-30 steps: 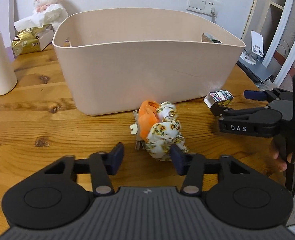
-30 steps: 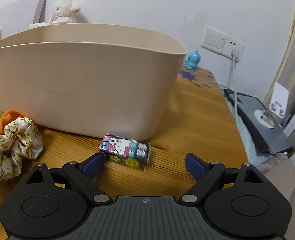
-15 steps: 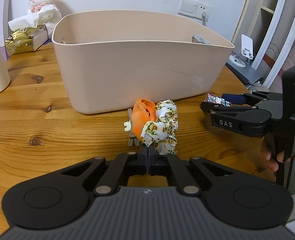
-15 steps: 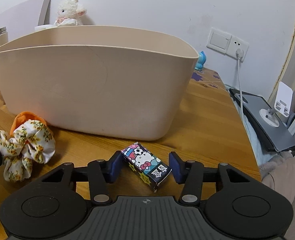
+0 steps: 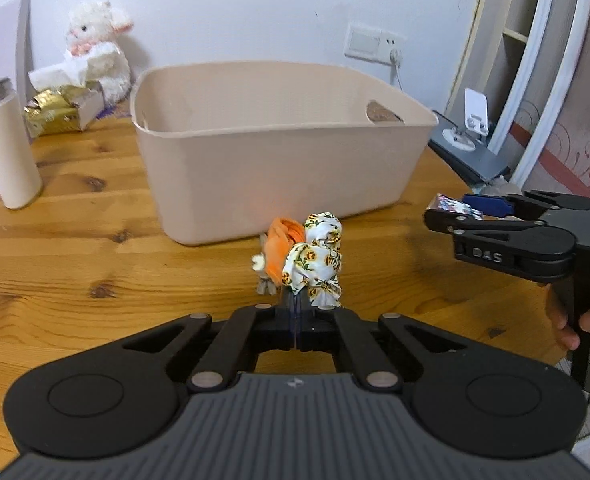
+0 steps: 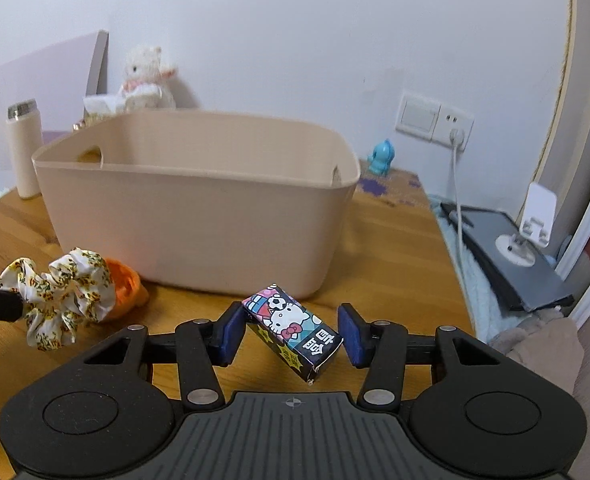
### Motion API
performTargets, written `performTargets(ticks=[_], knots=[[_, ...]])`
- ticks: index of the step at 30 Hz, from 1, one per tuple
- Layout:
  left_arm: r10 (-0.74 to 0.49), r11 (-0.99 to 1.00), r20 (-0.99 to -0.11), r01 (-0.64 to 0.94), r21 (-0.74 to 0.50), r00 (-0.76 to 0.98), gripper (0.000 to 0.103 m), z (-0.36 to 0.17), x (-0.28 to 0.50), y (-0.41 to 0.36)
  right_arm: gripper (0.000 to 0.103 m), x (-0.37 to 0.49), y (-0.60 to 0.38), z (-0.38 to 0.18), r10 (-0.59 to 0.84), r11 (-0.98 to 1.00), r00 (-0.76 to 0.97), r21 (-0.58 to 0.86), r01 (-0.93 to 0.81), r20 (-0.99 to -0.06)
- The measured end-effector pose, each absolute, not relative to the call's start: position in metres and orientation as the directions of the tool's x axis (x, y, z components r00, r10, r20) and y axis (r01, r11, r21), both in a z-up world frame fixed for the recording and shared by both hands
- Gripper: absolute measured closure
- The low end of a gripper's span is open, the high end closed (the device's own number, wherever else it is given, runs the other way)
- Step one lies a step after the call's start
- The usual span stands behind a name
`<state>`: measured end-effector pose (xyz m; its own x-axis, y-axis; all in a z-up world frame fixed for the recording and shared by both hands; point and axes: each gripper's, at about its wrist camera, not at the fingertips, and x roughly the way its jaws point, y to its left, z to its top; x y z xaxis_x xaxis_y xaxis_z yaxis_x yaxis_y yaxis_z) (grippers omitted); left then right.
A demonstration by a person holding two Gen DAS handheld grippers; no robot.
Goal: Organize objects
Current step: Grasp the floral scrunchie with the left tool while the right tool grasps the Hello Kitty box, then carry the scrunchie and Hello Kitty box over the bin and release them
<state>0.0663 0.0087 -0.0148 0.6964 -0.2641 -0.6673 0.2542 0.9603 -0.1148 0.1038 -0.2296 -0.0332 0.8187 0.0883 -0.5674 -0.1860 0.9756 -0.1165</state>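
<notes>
Step in hand: we judge both pickups done and the carry to the bin about to start.

Left hand-held gripper: we see its jaws pressed fully together, pinching the lower edge of the floral scrunchie. An orange scrunchie clings to the floral one's left side; whether it is pinched too, we cannot tell.

Scrunchie position: it sits just in front of the bin's near wall, below the rim. In the right wrist view it looks raised off the worktop, though the orange piece may touch the wood.

Right hand-held gripper: its blue pads are closed partway around the cartoon-print box, which sits skewed between them, 1 corner hanging down toward the camera. The left pad touches the box; contact at the right pad is unclear.

Box position: lifted clear of the worktop, near the bin's right front corner and lower than the rim.

Next move: we would raise both loads above the rim, bring them over the open interior, then open the jaws.

Care needed: the skewed box may slip or rotate, so we would lift it steadily.
</notes>
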Motion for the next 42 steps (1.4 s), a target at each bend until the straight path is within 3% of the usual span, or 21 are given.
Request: performTargets(ticks=[13,23,34,42], knots=[[-0.182,0.983,-0.538,0.162,-0.086,0.823,0.102,0.047,0.076,0.040,0.056,0.096,-0.217,0.023,0.106,0.983,0.900,-0.091,-0.159,-0.423],[-0.108,0.994,-0.505,0.107,-0.030,0.856,0.102,0.060,0.133,0.038,0.056,0.126,-0.190,0.032,0.120,0.989,0.920,-0.041,-0.145,-0.373],[-0.035,0.999,-0.594,0.052,0.011,0.804,0.102,0.017,0.204,0.041,0.056,0.178,-0.144,0.007,0.117,0.982,0.897,-0.084,-0.167,-0.425],[-0.040,0.994,-0.606,0.092,0.055,0.795,0.100,0.011,0.215,0.032,0.055,0.199,-0.129,-0.021,0.092,0.975,0.867,-0.133,-0.178,-0.490]])
